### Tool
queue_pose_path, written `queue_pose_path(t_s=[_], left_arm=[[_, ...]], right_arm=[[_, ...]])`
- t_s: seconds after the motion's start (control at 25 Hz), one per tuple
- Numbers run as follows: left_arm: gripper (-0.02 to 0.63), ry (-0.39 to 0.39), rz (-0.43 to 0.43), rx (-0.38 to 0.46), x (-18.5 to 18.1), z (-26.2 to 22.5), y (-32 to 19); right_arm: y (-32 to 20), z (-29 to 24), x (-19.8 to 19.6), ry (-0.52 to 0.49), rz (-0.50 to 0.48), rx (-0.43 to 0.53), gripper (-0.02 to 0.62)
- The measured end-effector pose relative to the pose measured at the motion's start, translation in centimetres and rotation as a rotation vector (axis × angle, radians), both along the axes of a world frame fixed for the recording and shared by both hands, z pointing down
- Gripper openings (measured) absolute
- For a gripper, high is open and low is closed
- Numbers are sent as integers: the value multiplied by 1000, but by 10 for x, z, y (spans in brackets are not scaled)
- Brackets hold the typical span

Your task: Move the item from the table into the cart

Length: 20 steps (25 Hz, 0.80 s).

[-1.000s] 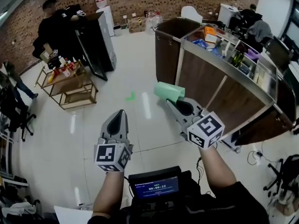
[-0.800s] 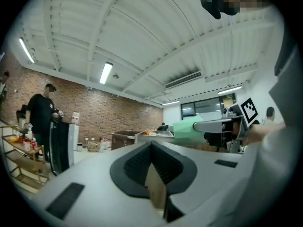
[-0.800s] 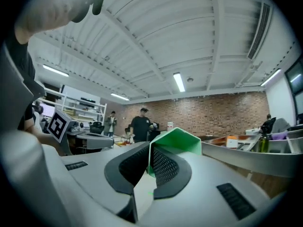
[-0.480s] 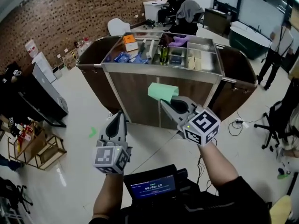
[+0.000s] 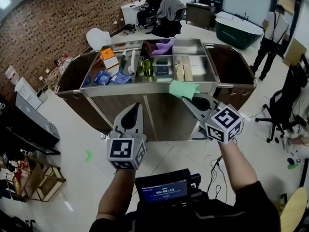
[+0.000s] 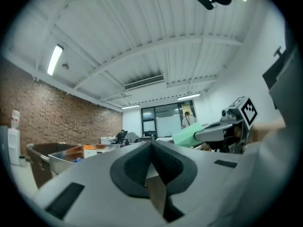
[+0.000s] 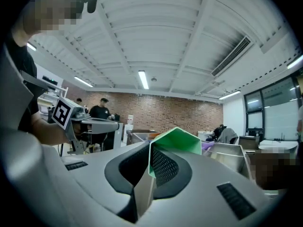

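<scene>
Cart: steel top split into trays. An orange packet and blue packets lie at the left, with a green bottle mid-way.
Green item: clamped in the right gripper, off the table and at the cart's near rim.
Left gripper: jaws together, holding nothing.
Writing: packet print (too small) is unreadable.

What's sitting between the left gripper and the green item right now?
Nothing. In the head view only the cart's brown front panel shows behind the gap from the left gripper to the green item, which the right gripper holds.
</scene>
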<state>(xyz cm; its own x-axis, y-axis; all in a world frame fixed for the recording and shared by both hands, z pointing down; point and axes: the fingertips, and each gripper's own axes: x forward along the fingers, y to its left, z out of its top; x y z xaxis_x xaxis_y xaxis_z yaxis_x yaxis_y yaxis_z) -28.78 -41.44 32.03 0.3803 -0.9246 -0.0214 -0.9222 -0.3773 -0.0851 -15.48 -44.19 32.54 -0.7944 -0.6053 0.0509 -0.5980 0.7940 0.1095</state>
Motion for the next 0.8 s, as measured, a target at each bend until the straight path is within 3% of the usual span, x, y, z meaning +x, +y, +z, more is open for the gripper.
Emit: queue_pose_path(t_s=[0.12, 0.36, 0.48, 0.6, 0.8], left_arm=[[0, 42, 83, 10, -1, -14, -45], [0, -3, 143, 44, 18, -37, -130], [0, 24, 178, 31, 46, -44, -168], [0, -10, 179, 16, 76, -51, -208], [0, 9, 191, -23, 129, -65, -265]], right_arm=[[-37, -11, 5, 18, 69, -14, 2], [-115, -46, 28, 41, 169, 18, 2], [-156, -65, 50, 45, 169, 10, 2], [-199, -89, 72, 54, 150, 16, 2], [-270, -119, 103, 186, 88, 33, 2]])
